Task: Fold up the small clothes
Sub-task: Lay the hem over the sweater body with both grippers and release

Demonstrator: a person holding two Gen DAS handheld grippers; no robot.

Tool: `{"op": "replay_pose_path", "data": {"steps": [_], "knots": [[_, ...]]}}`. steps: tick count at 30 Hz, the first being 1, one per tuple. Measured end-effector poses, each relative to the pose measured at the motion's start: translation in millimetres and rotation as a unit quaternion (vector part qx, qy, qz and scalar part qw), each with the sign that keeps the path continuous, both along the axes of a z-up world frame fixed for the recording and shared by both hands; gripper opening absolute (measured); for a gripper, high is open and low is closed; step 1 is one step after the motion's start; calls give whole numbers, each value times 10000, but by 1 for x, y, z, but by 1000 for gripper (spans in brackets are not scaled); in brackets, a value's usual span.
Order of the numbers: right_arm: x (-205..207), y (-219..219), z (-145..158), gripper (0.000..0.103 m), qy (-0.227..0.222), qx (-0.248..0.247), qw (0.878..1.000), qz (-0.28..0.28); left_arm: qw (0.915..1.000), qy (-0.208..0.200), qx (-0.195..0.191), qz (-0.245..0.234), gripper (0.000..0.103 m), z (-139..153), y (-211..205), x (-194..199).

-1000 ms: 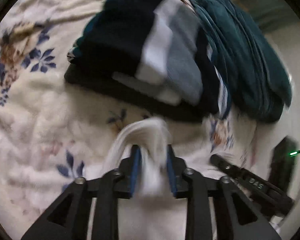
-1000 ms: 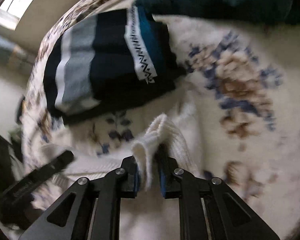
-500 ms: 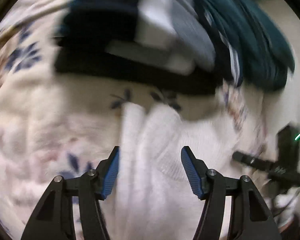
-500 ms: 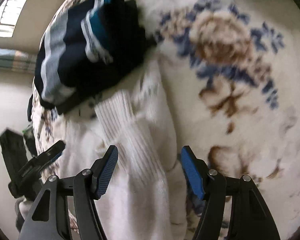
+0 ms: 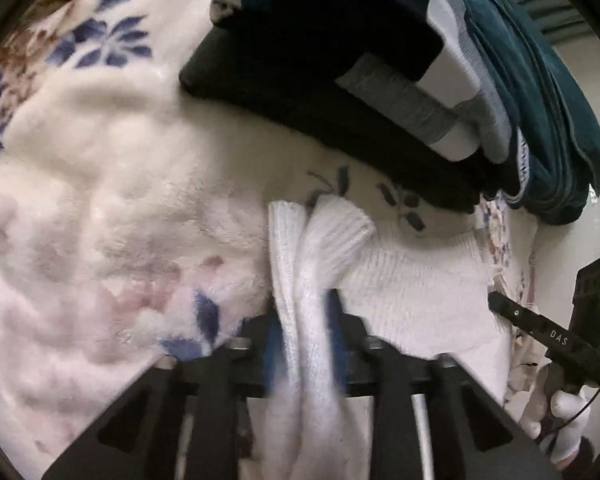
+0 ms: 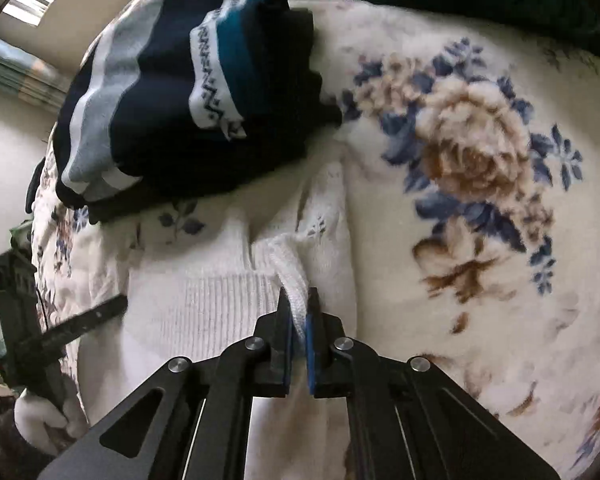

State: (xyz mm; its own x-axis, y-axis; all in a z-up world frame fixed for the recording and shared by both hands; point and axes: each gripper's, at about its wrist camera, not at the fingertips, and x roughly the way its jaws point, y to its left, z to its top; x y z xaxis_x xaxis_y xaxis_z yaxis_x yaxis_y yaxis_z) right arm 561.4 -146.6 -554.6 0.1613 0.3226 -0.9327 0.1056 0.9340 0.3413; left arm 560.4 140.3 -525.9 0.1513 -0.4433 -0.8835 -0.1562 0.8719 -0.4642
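Cream floral fleece blanket [image 6: 480, 240] covers the bed — on it, the right claw [image 6: 299, 320] pinches a fold of the white ribbed knit garment [image 6: 204, 312], and the left claw [image 5: 306, 332] clamps its bunched cuff end. Beyond lies a folded navy striped sweater stack [image 6: 152, 120].
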Motion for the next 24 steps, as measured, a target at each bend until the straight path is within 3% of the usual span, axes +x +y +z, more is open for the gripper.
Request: {"op": "replay_pose_path", "data": {"steps": [1, 2, 3, 4, 5, 9, 11, 13, 14, 15, 18, 21, 24], "knots": [[-3, -4, 5, 13, -25, 77, 10000, 12, 9999, -90, -63, 19, 49, 10, 6, -4], [-9, -11, 12, 29, -63, 122, 9999, -19, 9997, -151, -170, 47, 58, 18, 14, -9], [-15, -20, 17, 50, -75, 143, 9998, -99, 9993, -202, -305, 94, 59, 28, 20, -15], [-27, -32, 23, 57, -63, 250, 9994, -233, 9987, -236, -442, 134, 59, 34, 26, -24], [-41, -44, 27, 61, -45, 493, 9981, -376, 9978, -255, -574, 192, 59, 42, 34, -34], [-109, -73, 23, 61, 364, 1448, 9860, -740, 9946, -70, -965, 365, 72, 48, 39, -85], [-136, -70, 11, 61, 708, 1790, 9776, -849, 9954, 88, -902, 307, 71, 39, 30, -104], [-159, -66, -4, 51, 868, 2154, 9666, -1088, 9965, 24, -774, 311, 64, 35, 30, -117], [-164, -58, -9, 15, 849, 2231, 9650, -1084, 9961, -58, -825, 311, 28, 33, 27, -123], [-170, -50, -13, 10, 864, 2145, 9678, -999, 9972, -88, -692, 272, 22, 34, 20, -131], [-181, -45, -2, 6, 660, 1551, 9803, -1029, 9988, -371, -172, 270, 19, 49, 20, -145], [-192, -63, 10, 2, 475, 1071, 9841, -1337, 9990, -78, -133, 414, 20, 30, 30, -160], [-196, -70, -20, 3, 991, 1098, 9800, -1335, 9965, 336, -544, 542, 29, 11, 32, -162]]}}
